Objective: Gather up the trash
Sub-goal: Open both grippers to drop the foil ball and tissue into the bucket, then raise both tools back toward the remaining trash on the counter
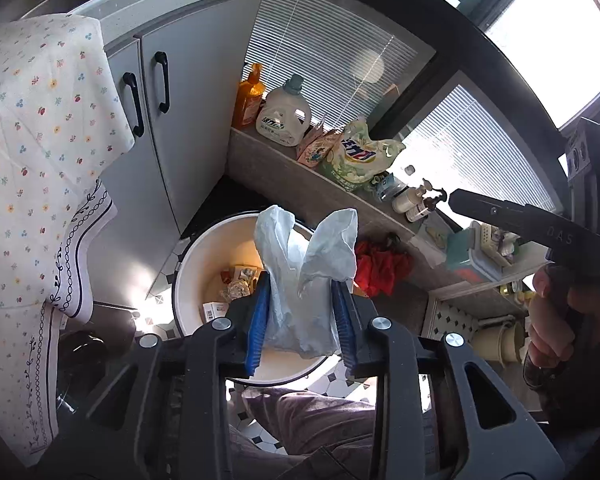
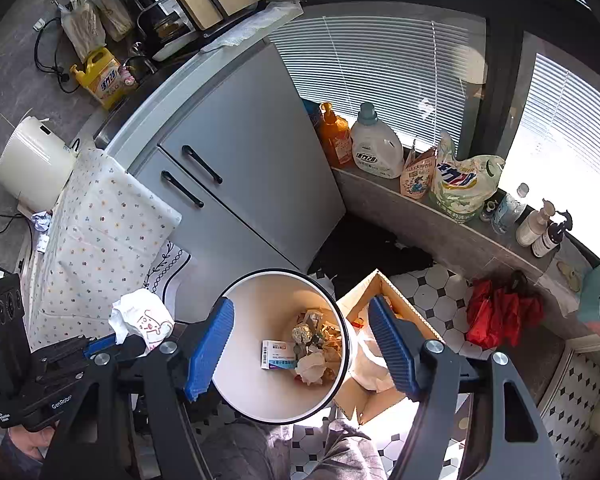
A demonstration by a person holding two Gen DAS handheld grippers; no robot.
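The left gripper (image 1: 302, 320) hangs over the white bin (image 1: 192, 264) with a crumpled white tissue (image 1: 304, 280) standing between its blue pads (image 1: 258, 320); the jaws stand at a middling gap and the paper fills the space between them, though whether the pads press on it I cannot tell. From the other hand's camera the same tissue (image 2: 142, 318) shows a little printed face and sits at the tip of the left gripper (image 2: 112, 344), just left of the bin's rim. The right gripper (image 2: 302, 346) points down over the bin (image 2: 236, 360), its jaws spread wide with nothing between them, one pad on either side of the opening. Down in the bin lie a small blue and white box (image 2: 278, 354), a ball of foil (image 2: 302, 334) and some wadded paper (image 2: 312, 366). A cardboard box (image 2: 374, 284) stands on the tiled floor, touching the bin on its right. A grey cabinet (image 2: 252, 152) with black handles rises behind the bin, a floral cloth (image 2: 100, 232) draped over the counter next to it. On the window ledge stand a white detergent jug (image 2: 376, 148), an orange pump bottle (image 2: 334, 136) and a green refill pouch (image 2: 460, 184). A red bag (image 2: 500, 312) sits on the floor under the ledge
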